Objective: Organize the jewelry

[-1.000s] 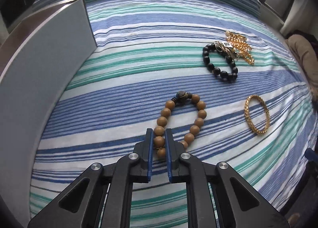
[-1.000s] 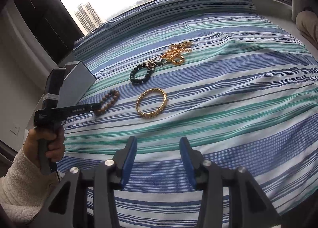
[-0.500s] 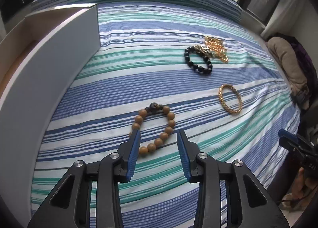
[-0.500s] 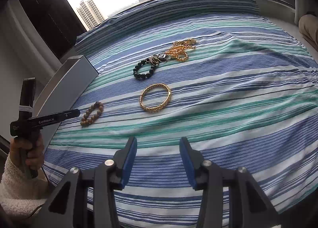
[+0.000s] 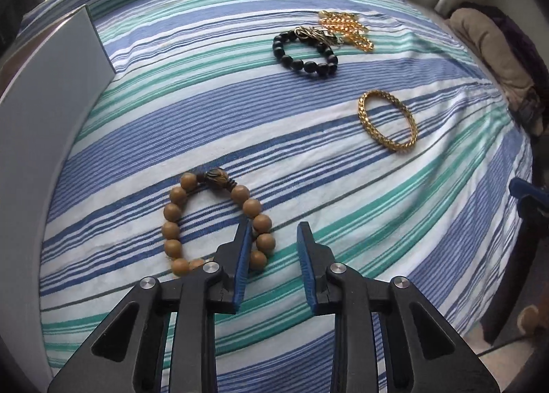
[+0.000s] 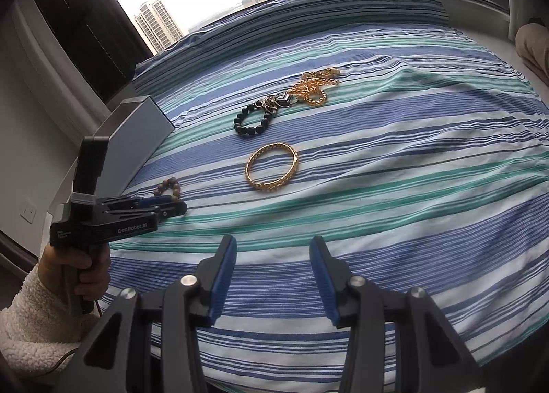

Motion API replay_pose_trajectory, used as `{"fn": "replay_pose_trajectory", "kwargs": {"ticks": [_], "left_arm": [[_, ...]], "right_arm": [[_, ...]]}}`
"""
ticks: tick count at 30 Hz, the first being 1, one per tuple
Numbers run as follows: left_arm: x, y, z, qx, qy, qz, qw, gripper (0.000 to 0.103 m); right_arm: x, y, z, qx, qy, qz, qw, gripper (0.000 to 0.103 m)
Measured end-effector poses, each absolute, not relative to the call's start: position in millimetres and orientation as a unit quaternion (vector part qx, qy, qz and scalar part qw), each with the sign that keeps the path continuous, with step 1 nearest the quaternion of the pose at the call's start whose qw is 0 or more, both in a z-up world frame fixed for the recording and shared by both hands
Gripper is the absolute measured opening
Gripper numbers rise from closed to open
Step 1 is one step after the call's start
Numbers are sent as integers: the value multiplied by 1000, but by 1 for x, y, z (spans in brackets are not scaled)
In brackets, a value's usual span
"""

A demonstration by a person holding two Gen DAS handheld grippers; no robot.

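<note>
Left wrist view: our left hand-held gripper [image 5: 272,242], clamped on the wooden bead bracelet [image 5: 214,221] a second ago, now stands spread; the bracelet lies released on the bed [image 5: 240,111], beside the grey box [image 5: 44,118]. Right wrist view: right hand-held gripper [image 6: 272,273] hovers spread, short of the gold bangle [image 6: 271,165].

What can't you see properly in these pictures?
- Wooden bead bracelet: left wrist view, near beads hidden behind the left gripper.
- Grey box: inside cut off by the frame edge.
- Gold chains: right wrist view, tangled with the black bead bracelet, too small to count.
</note>
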State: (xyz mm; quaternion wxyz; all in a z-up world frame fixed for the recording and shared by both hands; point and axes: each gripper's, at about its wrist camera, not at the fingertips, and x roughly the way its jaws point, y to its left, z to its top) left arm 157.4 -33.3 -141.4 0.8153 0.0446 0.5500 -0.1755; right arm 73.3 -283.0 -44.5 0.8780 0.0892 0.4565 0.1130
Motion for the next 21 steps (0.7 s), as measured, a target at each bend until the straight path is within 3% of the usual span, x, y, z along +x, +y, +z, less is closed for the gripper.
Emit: {"fn": "replay_pose_trajectory", "kwargs": {"ticks": [5,7,12,18,20,21], "left_arm": [[134,4,-137,31,571,-168,803,22],[133,11,-129,11,566,-172,806,28],[139,-11,-121,21,549,-188,814,34],[156,-33,-139,45,549,-158,819,34],[153,-33,-140,48,546,-153,823,29],[152,-31,-140,50,543,-147,825,13]], "right_arm": [[75,-281,-42,84,451,116,881,46],[77,-278,-41,80,451,120,881,46],[88,-274,-42,94,455,125,877,46],[80,-270,-35,76,448,125,882,46],[80,-272,-34,72,449,124,882,46],[81,-273,-34,68,448,123,883,46]]}}
